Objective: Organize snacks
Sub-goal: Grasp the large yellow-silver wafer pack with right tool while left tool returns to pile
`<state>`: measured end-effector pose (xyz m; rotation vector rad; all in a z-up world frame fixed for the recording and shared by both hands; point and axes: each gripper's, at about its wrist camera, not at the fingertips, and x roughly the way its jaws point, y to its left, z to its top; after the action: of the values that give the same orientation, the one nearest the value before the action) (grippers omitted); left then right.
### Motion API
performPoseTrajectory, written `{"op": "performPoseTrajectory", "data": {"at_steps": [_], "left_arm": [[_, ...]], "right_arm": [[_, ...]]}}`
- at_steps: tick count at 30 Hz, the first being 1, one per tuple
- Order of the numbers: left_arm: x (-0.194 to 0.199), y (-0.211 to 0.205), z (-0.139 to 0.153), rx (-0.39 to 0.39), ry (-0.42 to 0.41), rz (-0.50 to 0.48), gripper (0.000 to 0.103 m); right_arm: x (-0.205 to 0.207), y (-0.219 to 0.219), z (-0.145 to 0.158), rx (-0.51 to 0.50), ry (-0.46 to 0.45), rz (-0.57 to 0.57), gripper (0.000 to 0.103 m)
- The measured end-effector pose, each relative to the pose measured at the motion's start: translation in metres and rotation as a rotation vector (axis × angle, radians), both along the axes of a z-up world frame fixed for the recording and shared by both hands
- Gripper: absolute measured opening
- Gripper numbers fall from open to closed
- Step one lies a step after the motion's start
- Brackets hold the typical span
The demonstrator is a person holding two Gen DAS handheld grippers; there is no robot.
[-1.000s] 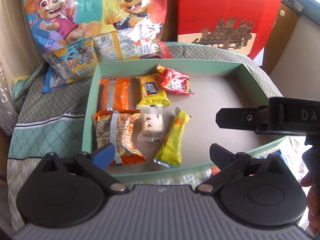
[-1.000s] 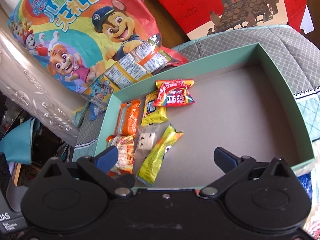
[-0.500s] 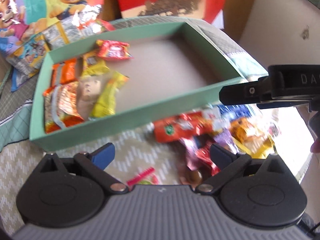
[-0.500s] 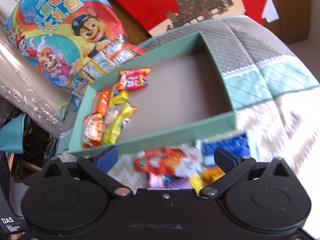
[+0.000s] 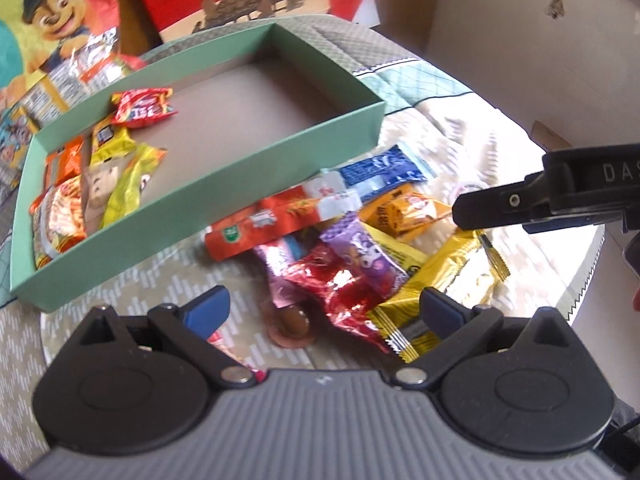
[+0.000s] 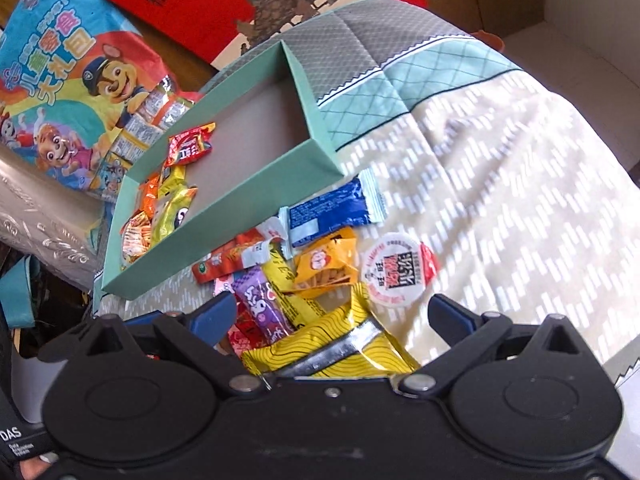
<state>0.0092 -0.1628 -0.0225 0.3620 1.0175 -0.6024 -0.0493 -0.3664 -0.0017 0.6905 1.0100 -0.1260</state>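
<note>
From the left wrist, the left tool (image 5: 322, 306) hangs wide and empty over a loose pile of bright foil snack packets (image 5: 360, 248); the shallow green cardboard tray (image 5: 224, 184) beyond holds six or so at its left end.

From the right wrist, the right tool (image 6: 330, 312) gapes empty too. Most sorting remains; the tray's right half is free.

Left claw (image 5: 324, 306) and right claw (image 6: 330, 314) both gape wide, empty.

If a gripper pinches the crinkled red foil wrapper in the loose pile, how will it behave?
The crinkled red foil wrapper looks thin and creased, so it probably crumples and flops. Its glossy surface may slip between pads. It lies under the purple wrapper, so lifting it likely drags that along.
</note>
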Motion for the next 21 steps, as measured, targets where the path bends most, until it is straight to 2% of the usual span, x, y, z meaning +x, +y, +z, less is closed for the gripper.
{"op": "performPoseTrajectory", "data": {"at_steps": [2, 6, 7, 10, 15, 21], "left_arm": [[-0.002, -0.002, -0.002, 0.0, -0.004, -0.005, 0.103], [0.003, 0.005, -0.01, 0.012, 0.004, 0.058, 0.103], [0.006, 0.009, -0.011, 0.009, 0.009, 0.077, 0.103], [0.012, 0.023, -0.015, 0.009, 0.024, 0.141, 0.103], [0.015, 0.043, -0.021, 0.01, 0.044, 0.196, 0.103], [0.016, 0.059, -0.027, 0.003, 0.075, 0.237, 0.103]], "right_arm": [[-0.011, -0.003, -0.002, 0.024, -0.005, -0.018, 0.098], [-0.026, -0.002, -0.009, 0.111, 0.012, -0.016, 0.076], [-0.028, 0.0, -0.011, 0.13, 0.02, -0.009, 0.074], [-0.023, 0.014, -0.021, 0.174, 0.056, 0.012, 0.072], [-0.006, 0.022, -0.032, 0.175, 0.058, -0.028, 0.072], [0.015, 0.03, -0.033, 0.086, 0.036, -0.07, 0.072]]}}
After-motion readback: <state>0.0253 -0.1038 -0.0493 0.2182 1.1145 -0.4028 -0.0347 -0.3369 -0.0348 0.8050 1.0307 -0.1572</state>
